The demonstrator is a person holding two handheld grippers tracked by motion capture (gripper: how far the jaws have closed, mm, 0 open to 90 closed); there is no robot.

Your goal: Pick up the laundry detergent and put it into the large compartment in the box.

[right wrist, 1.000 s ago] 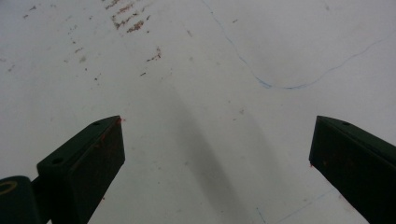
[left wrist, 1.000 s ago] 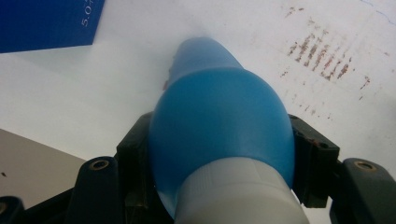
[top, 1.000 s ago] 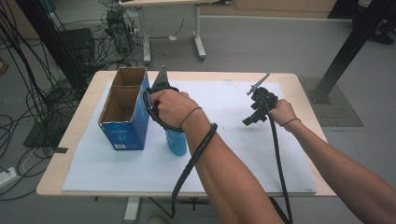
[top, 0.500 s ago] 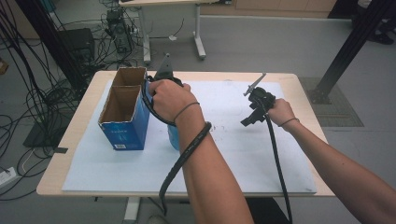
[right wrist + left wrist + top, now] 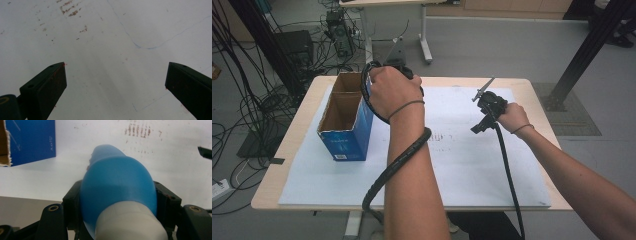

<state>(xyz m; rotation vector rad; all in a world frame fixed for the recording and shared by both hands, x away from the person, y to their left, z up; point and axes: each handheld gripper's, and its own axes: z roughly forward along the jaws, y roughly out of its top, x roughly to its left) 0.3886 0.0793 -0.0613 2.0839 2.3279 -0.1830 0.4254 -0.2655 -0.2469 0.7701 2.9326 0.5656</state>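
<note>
My left gripper (image 5: 117,202) is shut on a blue plastic bottle (image 5: 117,182) with a white cap end, and its black jaws press on both sides of the body. The bottle hangs above the white sheet (image 5: 162,162), just right of the blue box (image 5: 30,140). From above, the hand covers the left gripper (image 5: 394,65), which is raised beside the open-topped blue cardboard box (image 5: 344,120). My right gripper (image 5: 115,85) is open with nothing between its jaws, pointing down at the sheet. It hovers at the right of the table (image 5: 484,117).
The white sheet (image 5: 462,165) covers most of the wooden table (image 5: 287,150); it carries brown smudges (image 5: 447,136) and faint pen lines. The box has two cardboard-lined compartments. Cables and a black case lie on the floor at the far left.
The left hand has risen with the bottle, which stood on the sheet beside the box a second ago. The forearm now hides it from above. The right hand has shifted slightly.
</note>
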